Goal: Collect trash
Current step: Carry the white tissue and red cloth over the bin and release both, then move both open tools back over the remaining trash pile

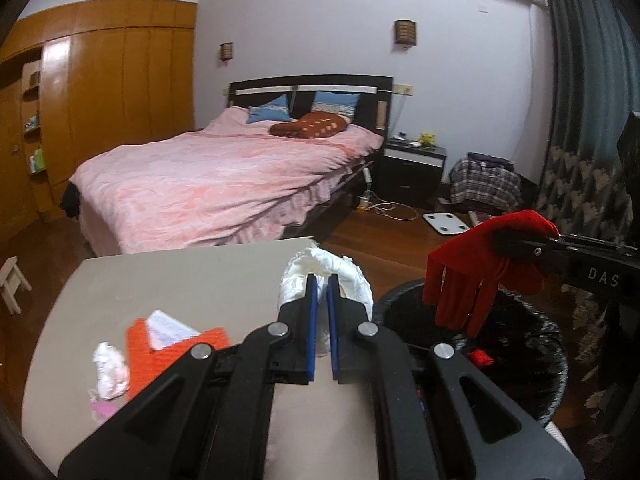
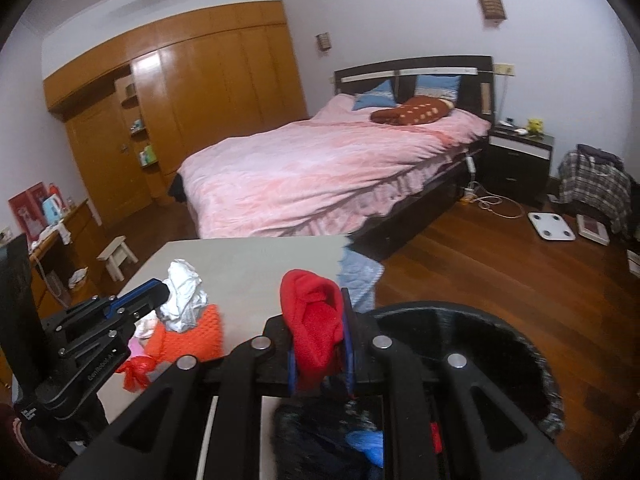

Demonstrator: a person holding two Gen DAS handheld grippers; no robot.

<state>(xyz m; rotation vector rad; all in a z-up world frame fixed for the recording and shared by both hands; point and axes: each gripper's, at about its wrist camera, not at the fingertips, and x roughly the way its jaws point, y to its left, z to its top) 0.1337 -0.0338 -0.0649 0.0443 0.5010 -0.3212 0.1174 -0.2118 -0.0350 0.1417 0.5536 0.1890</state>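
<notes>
Left gripper pinches white crumpled paper — right gripper clamps red glove above bin.

a bedroom in a home — a double bed with a pink quilt and blue pillows stands at the far side, against a dark headboard. a wall of orange-brown wardrobe doors runs along the left, and a dark nightstand sits right of the bed. nearer, on the wood floor — a white bathroom scale and a heap of plaid clothing beside a long curtain.
</notes>
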